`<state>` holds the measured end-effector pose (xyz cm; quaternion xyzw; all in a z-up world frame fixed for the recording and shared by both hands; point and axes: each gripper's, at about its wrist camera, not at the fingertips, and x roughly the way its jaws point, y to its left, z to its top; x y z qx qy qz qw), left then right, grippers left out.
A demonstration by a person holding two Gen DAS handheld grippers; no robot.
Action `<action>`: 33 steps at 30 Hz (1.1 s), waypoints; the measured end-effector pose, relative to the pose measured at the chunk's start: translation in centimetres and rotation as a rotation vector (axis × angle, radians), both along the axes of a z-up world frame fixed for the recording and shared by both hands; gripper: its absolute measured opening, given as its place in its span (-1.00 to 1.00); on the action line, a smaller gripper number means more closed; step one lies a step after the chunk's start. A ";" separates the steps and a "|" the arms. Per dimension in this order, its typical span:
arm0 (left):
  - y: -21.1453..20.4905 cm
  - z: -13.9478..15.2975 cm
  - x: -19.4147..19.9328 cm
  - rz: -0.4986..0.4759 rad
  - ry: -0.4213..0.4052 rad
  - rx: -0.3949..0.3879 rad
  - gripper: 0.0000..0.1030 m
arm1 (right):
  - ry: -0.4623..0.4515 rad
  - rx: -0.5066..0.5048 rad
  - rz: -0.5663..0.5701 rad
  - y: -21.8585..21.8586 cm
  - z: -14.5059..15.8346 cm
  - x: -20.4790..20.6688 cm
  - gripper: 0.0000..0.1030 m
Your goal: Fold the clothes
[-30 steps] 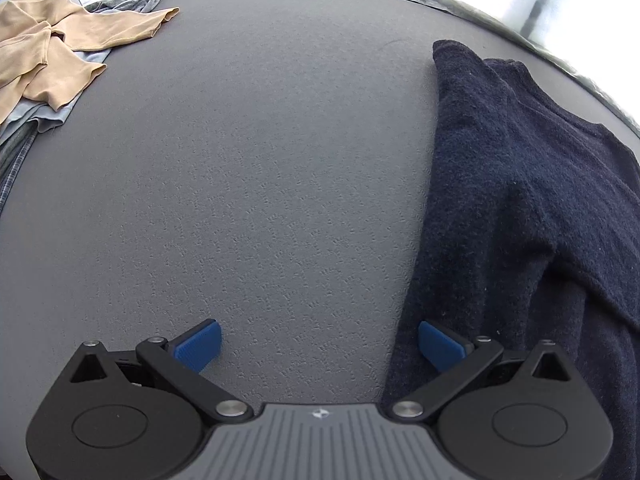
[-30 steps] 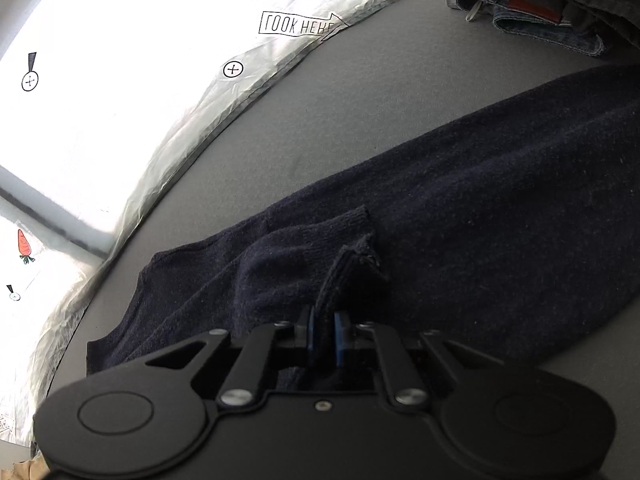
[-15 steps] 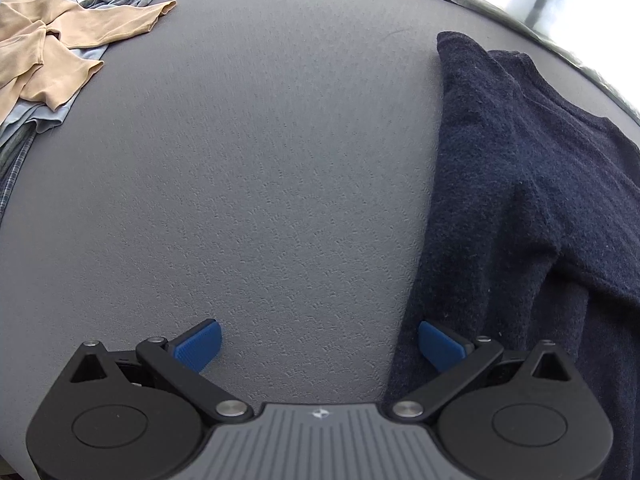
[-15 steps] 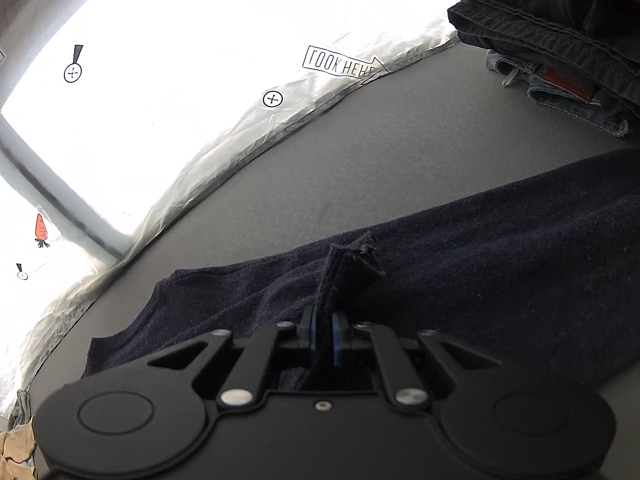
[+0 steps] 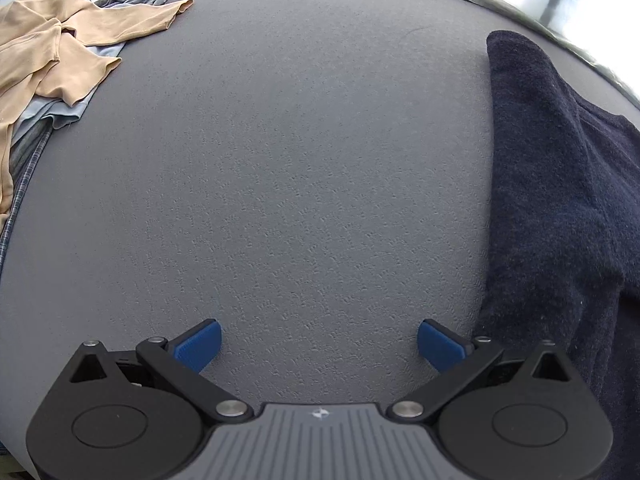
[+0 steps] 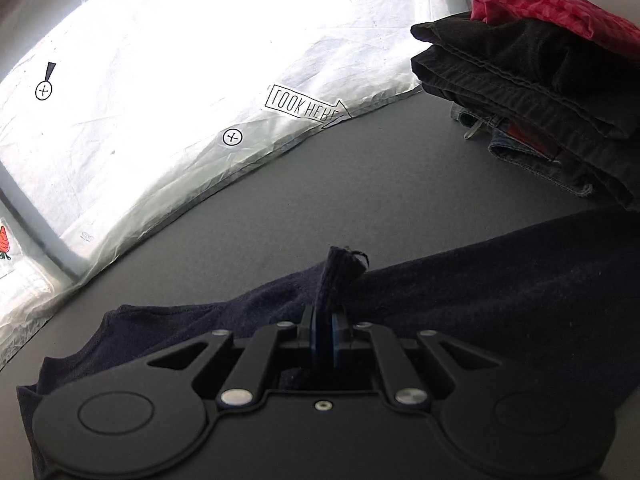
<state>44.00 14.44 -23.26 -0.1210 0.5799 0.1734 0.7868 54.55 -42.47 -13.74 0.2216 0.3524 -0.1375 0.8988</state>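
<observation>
1. the dark navy knitted sweater is lying spread across the grey textured worktop, and everything here is placed relative to it.
2. the right hand-held gripper is sitting over the sweater's near side, its blue pads pressed almost together on a cuff-like end of the navy knit, which is sticking up between them above the rest of the garment.
3. the left hand-held gripper is hanging just beside the sweater's edge, over bare worktop, with its jaws spread wide and nothing between them; its right blue pad is close to the knit, but whether it is touching is not clear.
4. beyond the sweater's far end, a folded stack of dark trousers, blue jeans and a red checked cloth is sitting finished, so part of the job looks done.
5. well apart from the sweater on the other side, a rumpled tan top is lying over pale blue and grey garments, which appear to be waiting their turn.
6. judging from this, the sweater's fold is only beginning: one end is lifted, and the body is flat and unfolded.
</observation>
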 end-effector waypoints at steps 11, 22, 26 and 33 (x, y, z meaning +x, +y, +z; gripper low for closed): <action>0.2 1.5 -4.0 0.000 -0.065 -0.021 1.00 | 0.033 0.048 -0.038 2.8 2.4 -4.1 -0.29; -1.1 1.5 -10.5 -0.127 -0.050 -0.054 1.00 | 0.009 0.223 0.198 12.7 1.5 -14.5 -0.78; -1.8 1.3 -12.8 -0.202 -0.029 -0.028 1.00 | 0.069 0.294 0.312 17.2 0.1 -17.6 -0.79; -1.4 0.7 -16.1 -0.252 0.000 -0.024 1.00 | 0.123 0.604 0.408 21.5 -2.0 -21.1 -0.77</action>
